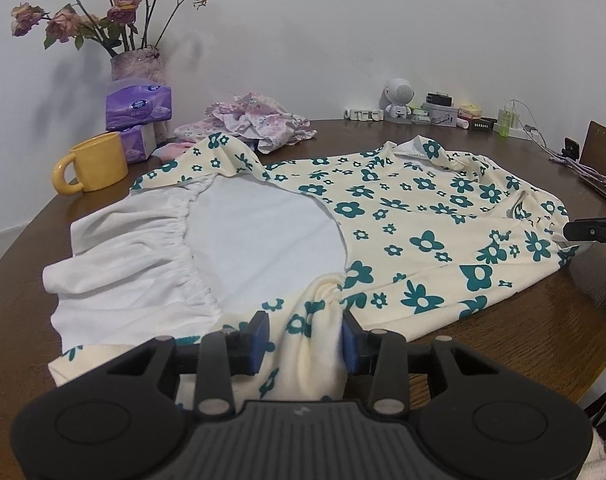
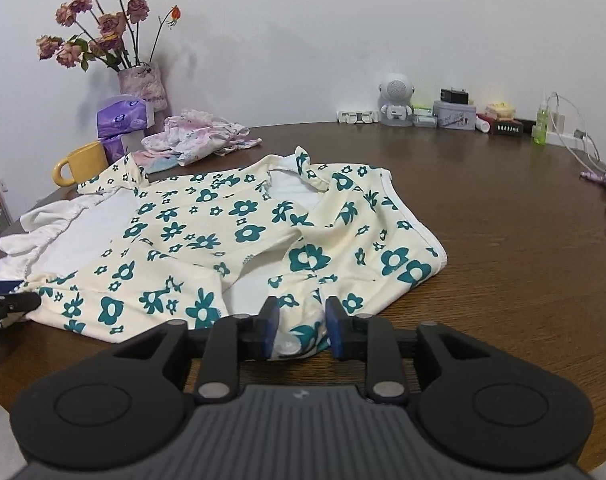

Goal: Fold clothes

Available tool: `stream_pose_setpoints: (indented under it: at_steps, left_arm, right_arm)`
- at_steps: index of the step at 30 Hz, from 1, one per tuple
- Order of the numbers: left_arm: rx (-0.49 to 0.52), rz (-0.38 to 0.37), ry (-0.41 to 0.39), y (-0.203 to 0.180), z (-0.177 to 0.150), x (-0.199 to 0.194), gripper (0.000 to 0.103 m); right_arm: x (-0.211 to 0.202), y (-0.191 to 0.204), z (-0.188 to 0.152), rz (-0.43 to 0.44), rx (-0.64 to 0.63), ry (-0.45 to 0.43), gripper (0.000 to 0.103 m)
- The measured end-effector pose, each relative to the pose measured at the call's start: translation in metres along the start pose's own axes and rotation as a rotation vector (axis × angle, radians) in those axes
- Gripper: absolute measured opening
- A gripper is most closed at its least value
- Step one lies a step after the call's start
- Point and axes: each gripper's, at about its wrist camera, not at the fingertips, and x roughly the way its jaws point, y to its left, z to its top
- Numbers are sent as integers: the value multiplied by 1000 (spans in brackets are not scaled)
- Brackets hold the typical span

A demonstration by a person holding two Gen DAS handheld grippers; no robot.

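Left wrist view: left gripper [image 1: 305, 338] has its blue pads clamped on a gathered bunch of the cream cotton garment with teal flower print [image 1: 423, 216], at the garment's near edge by the near edge of the round dark wooden table [image 1: 543, 320]. The white lining with its elastic gather lies turned out toward the table's left edge. Risk: the bunched pinch may hold only some layers, so a lift could drag the lining askew; a wide sweep could clip the yellow ceramic mug [image 1: 91, 164] at the left edge. Right wrist view: right gripper [image 2: 303, 330] is closed on a fold of the same garment at its near hem. Risk: pulling unevenly against the other grip skews the fold, or shoves cloth into the crumpled pink floral clothes pile [image 2: 199, 136] at the far-left edge.
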Motion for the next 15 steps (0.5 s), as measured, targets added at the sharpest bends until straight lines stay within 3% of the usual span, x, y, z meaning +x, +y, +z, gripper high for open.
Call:
stream_pose_setpoints:
  at_steps: [6, 10, 15]
  left_arm:
    - [1, -4, -8, 1, -3, -3, 37]
    - [5, -6, -7, 0, -3, -3, 37]
    - [4, -8, -13, 0, -4, -3, 37]
  right_arm:
    - [6, 1, -5, -43, -25, 21, 29]
    - [11, -5, -6, -34, -26, 36, 12]
    - [7, -11, -7, -30, -16, 32, 6]
